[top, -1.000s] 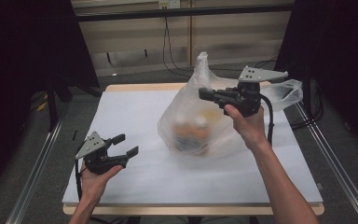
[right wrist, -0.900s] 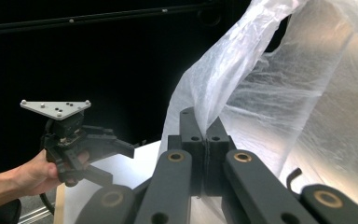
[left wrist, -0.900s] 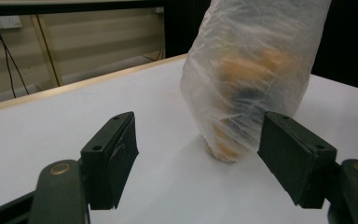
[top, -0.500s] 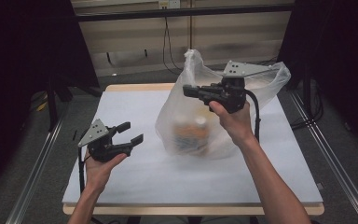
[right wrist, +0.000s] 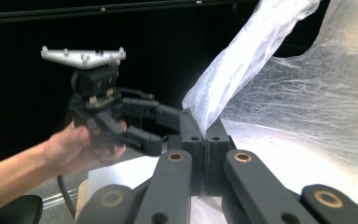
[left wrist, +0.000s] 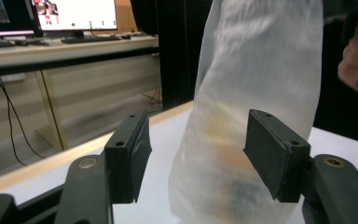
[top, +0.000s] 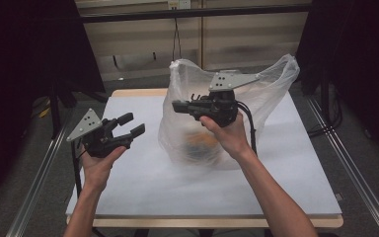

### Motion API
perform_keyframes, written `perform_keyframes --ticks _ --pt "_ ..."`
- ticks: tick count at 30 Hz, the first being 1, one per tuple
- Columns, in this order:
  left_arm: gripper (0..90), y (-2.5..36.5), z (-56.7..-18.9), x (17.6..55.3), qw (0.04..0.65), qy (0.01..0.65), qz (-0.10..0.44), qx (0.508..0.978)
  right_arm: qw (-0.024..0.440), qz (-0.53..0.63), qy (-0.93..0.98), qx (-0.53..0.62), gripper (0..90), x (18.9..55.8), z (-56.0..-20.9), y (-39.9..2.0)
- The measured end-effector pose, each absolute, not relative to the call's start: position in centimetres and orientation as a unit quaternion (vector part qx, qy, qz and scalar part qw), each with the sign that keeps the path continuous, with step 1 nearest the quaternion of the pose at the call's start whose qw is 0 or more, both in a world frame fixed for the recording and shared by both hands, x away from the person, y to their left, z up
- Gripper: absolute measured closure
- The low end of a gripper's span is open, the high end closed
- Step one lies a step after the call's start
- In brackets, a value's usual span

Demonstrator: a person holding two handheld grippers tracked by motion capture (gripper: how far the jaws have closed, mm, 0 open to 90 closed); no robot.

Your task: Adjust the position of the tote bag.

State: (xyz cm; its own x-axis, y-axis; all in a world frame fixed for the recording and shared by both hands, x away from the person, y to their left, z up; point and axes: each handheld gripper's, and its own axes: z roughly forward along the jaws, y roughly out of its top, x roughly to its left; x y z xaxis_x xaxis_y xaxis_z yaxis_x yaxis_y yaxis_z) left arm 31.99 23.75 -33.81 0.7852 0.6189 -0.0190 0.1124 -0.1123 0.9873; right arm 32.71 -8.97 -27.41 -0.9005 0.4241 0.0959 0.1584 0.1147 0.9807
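Right claw (right wrist: 206,135) pinches the translucent, crinkled plastic bag (top: 271,89); left claw (top: 131,126), closing, holds nothing.

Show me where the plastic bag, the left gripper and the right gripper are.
plastic bag (top: 271,94), high view, on its upper right wall.
left gripper (top: 134,124), high view, midway between its open jaws' tips.
right gripper (right wrist: 204,133), right gripper view, where its jaws pinch the bag's edge.

The table (top: 143,197) is lit evenly from above, the surroundings stay dark; the bag (left wrist: 256,93) looks blurred.
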Motion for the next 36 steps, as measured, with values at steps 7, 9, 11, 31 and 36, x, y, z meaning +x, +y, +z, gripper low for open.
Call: perform_keyframes --ticks 7,9,11,31,36 --pt "43.8 23.7 -30.7 32.3 0.641 0.243 0.207 0.698 0.097 0.628 0.747 0.195 89.8 32.8 -28.2 -8.0" --pt "40.7 23.3 -29.8 32.5 0.648 0.238 0.208 0.693 0.098 0.626 0.749 0.195 89.7 32.9 -28.3 -7.9" --pt "37.4 22.8 -28.8 32.6 0.649 0.23 0.208 0.695 0.097 0.626 0.75 0.193 88.9 32.9 -28.4 -7.7" --pt "23.0 15.7 -25.8 35.6 0.642 0.193 0.167 0.723 0.082 0.611 0.763 0.197 85.9 32.6 -31.1 -7.0" --pt "64.9 15.4 -25.9 36.2 0.628 0.194 0.165 0.735 0.078 0.603 0.77 0.192 83.6 32.4 -31.5 -6.8"
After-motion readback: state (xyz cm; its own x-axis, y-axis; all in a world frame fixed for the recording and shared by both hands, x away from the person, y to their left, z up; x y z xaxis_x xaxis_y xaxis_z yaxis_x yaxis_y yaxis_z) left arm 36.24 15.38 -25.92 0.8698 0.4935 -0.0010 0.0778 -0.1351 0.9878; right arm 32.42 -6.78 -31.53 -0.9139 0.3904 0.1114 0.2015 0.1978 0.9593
